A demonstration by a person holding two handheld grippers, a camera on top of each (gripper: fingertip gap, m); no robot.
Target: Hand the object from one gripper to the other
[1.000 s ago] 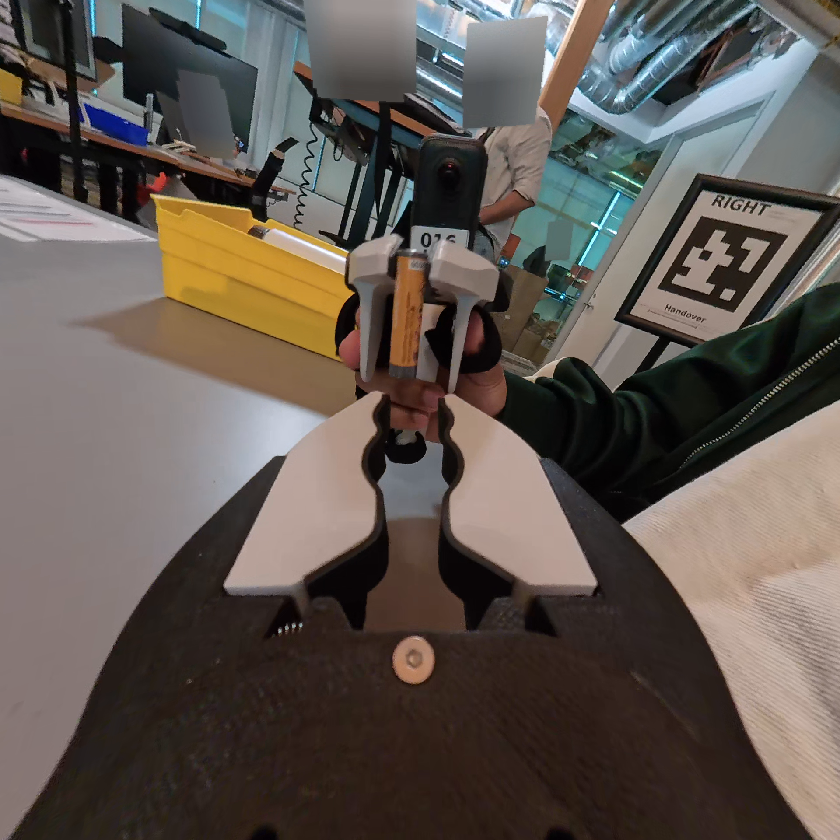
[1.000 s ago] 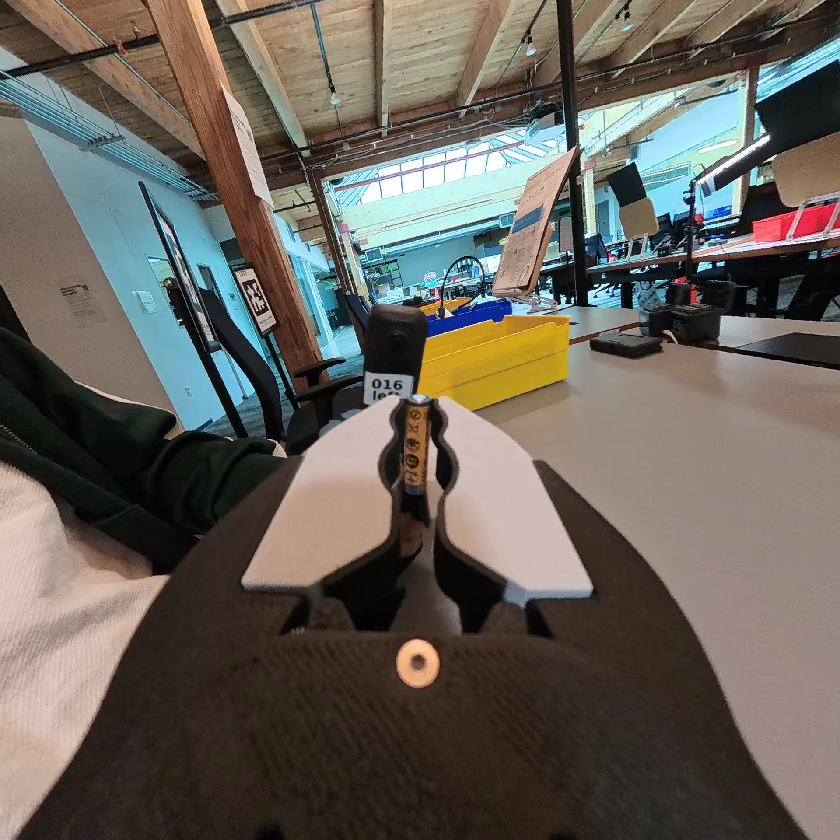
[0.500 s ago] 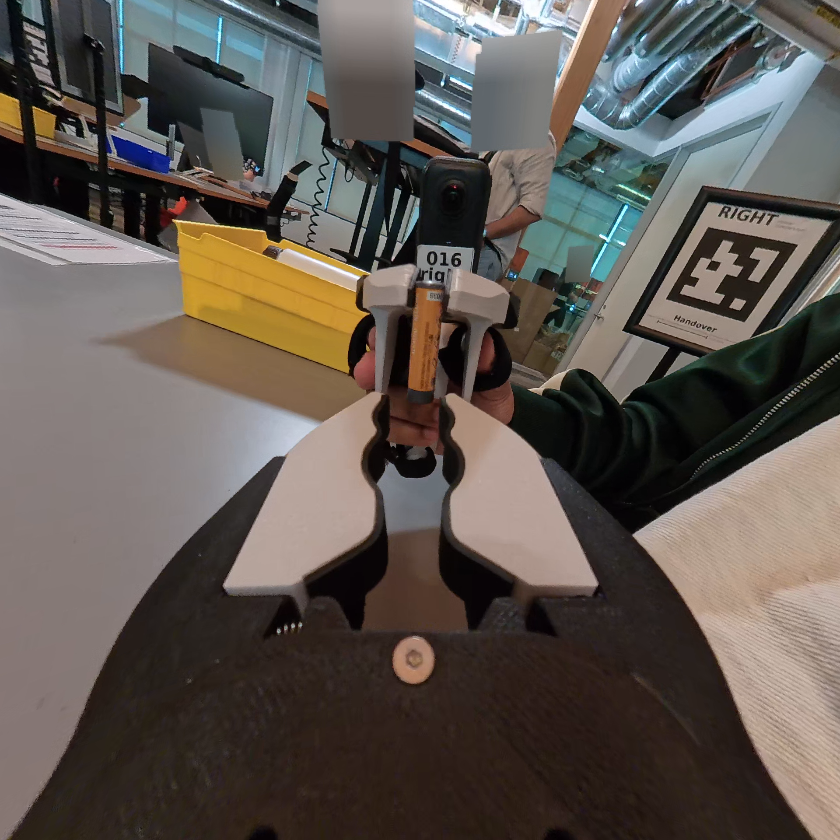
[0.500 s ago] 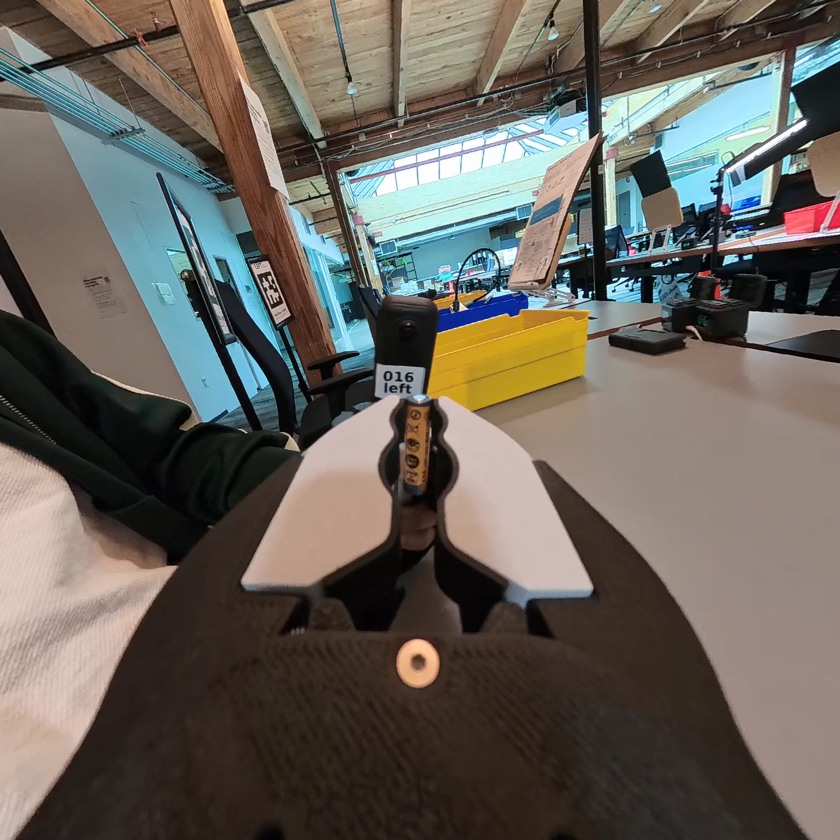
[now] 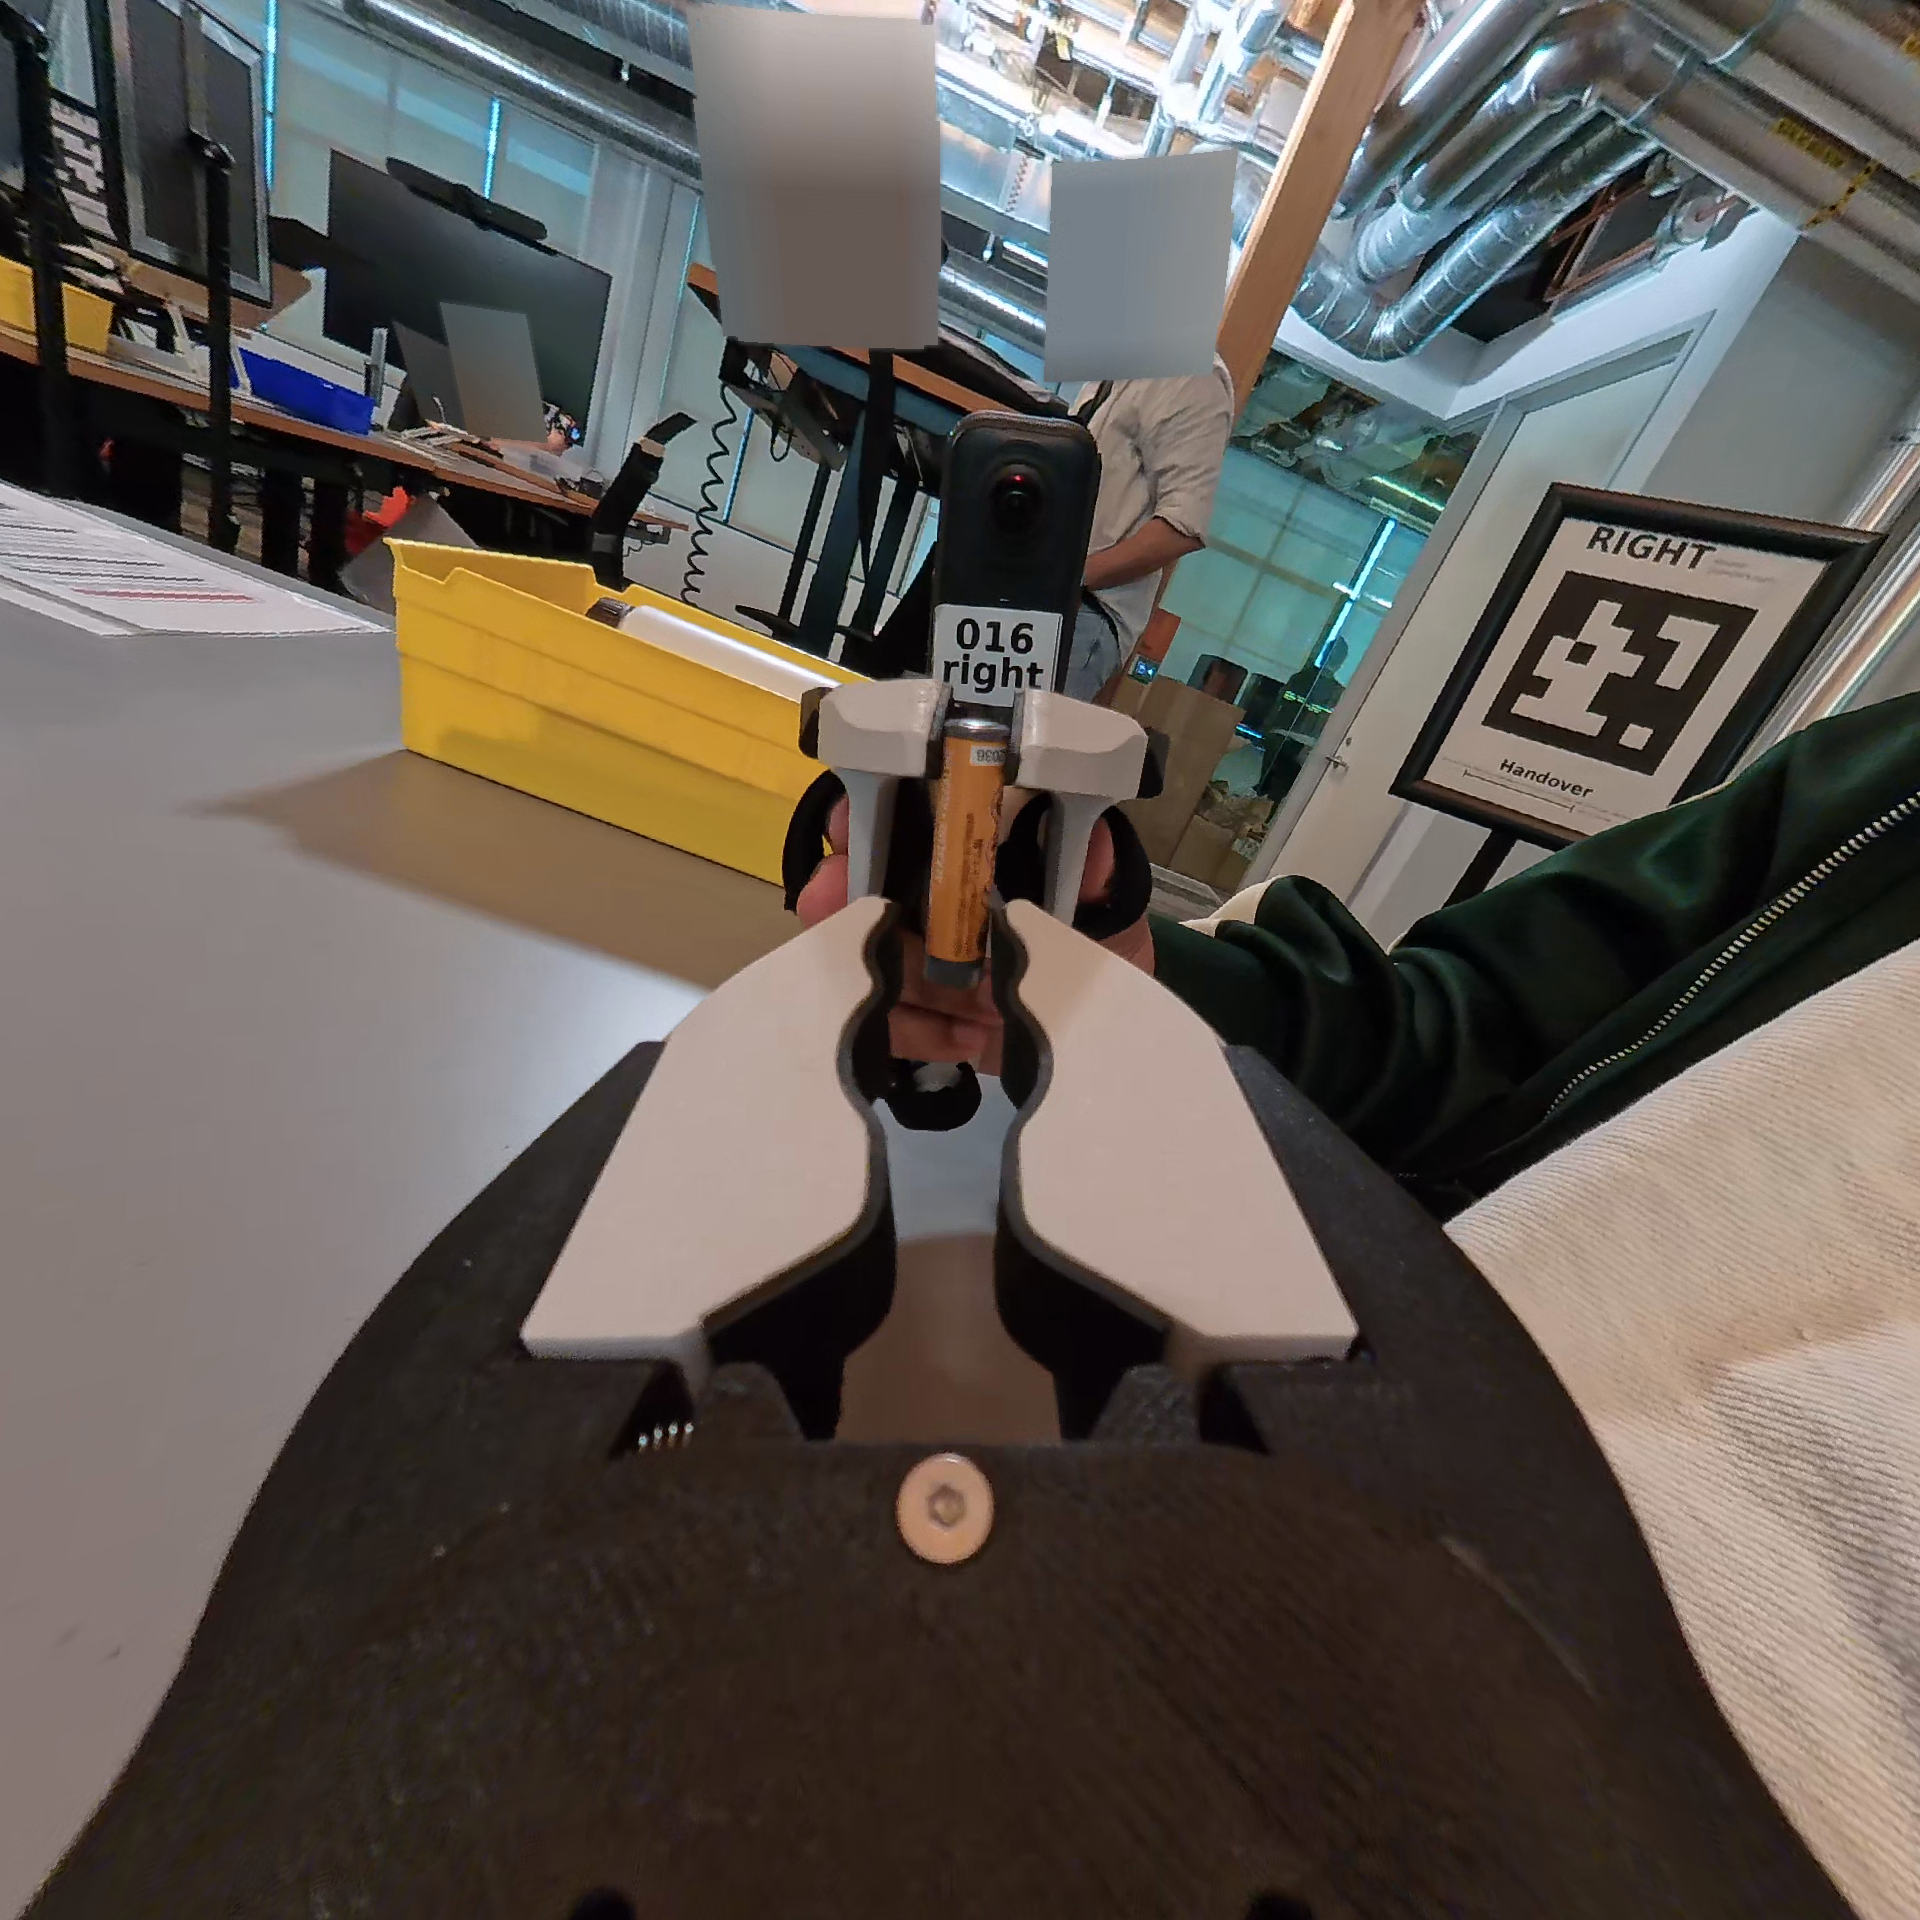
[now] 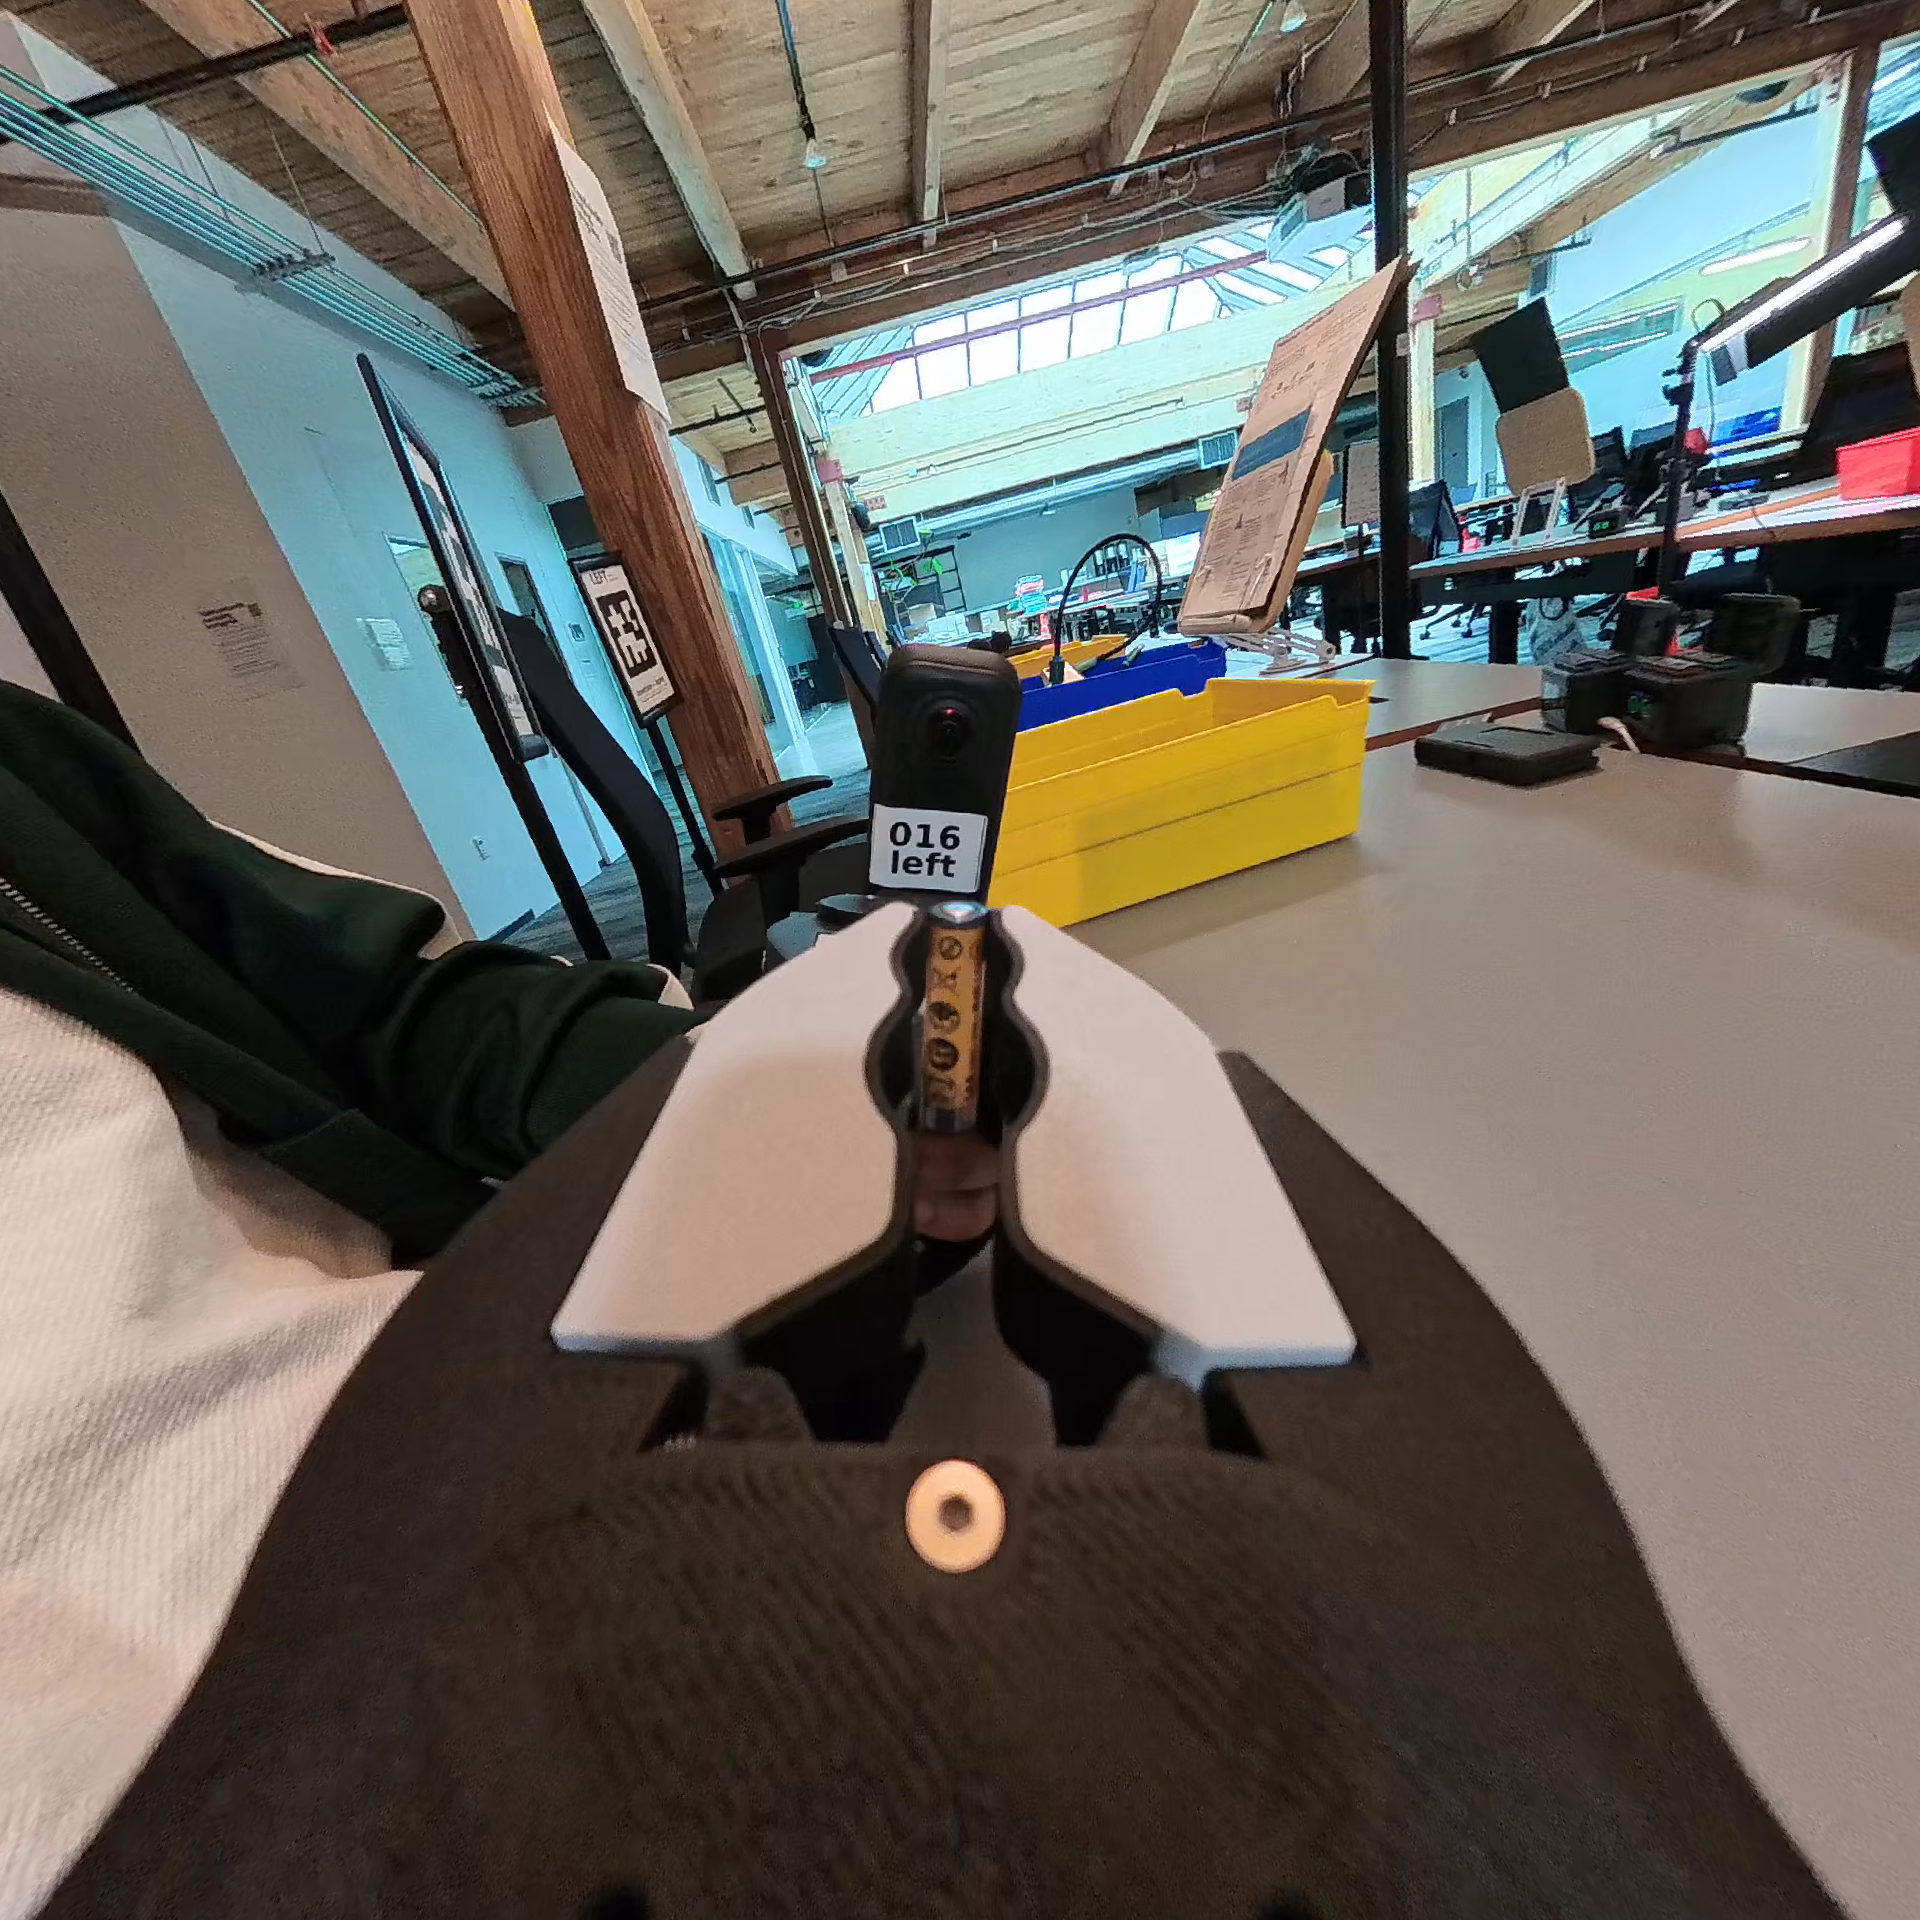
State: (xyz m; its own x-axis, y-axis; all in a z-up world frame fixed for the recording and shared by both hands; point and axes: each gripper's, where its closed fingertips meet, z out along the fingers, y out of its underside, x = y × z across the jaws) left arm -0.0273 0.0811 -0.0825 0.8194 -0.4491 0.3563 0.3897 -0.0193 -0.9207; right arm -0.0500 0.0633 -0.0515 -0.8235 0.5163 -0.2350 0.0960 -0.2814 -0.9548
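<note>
yellow bin (image 5: 582, 717) holds a white roll (image 5: 717, 649).

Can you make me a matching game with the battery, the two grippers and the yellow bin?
Things:
1. battery
2. left gripper
3. right gripper
4. yellow bin

States:
A. sits on the grey table
B. open, with nothing gripped
C. stands upright, orange with grey ends
D. shut on something thin

Pairs: 1-C, 2-B, 3-D, 4-A

The battery's lower end sits at the tips of the left gripper, which has not yet closed on it.
</note>
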